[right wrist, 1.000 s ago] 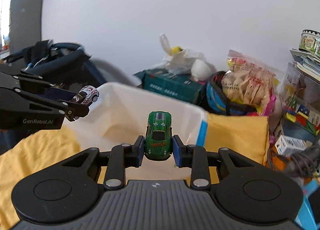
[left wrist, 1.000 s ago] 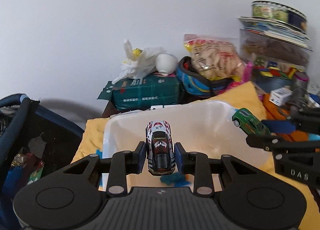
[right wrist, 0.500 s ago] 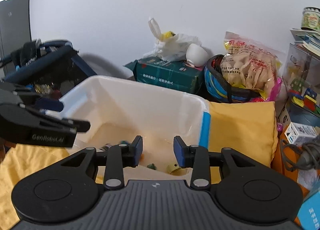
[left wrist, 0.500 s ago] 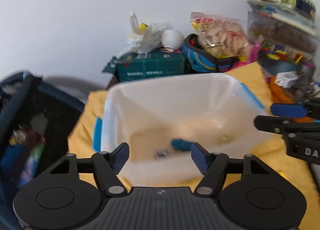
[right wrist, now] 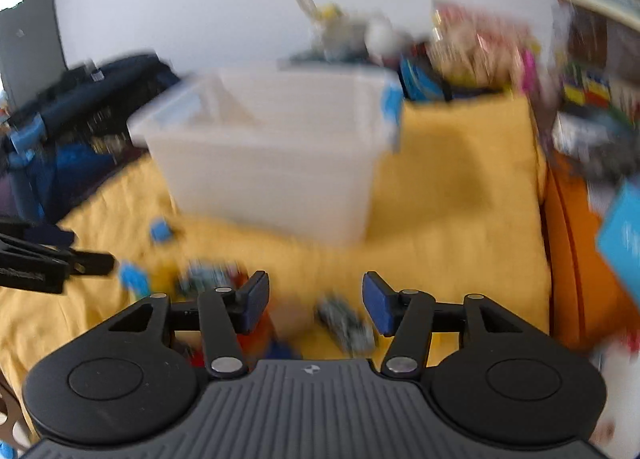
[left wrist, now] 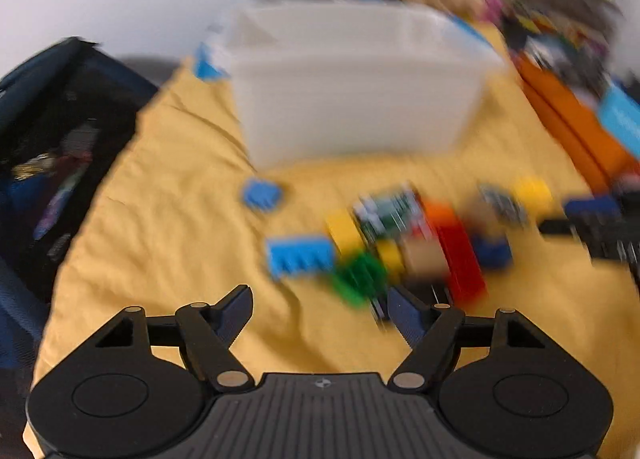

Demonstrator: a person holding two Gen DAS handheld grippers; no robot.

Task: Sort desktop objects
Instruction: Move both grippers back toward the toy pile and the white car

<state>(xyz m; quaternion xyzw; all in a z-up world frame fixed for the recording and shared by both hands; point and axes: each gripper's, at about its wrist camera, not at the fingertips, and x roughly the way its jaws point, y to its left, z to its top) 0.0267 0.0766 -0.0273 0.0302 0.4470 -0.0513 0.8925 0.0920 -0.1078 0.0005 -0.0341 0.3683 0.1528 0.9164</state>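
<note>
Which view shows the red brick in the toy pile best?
The left wrist view: the red brick lies fully exposed, though blurred, among the pile on the yellow cloth. In the right wrist view only a red sliver shows behind the gripper's finger.

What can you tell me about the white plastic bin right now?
The bin is a pale, see-through white plastic tub with straight walls tapering slightly toward the base, open on top, no lid in view. Blue latches sit on its end rims. It stands upright on the yellow cloth, behind the scattered toy blocks. Neither gripper touches it. Motion blur hides its contents and finer detail.
</note>
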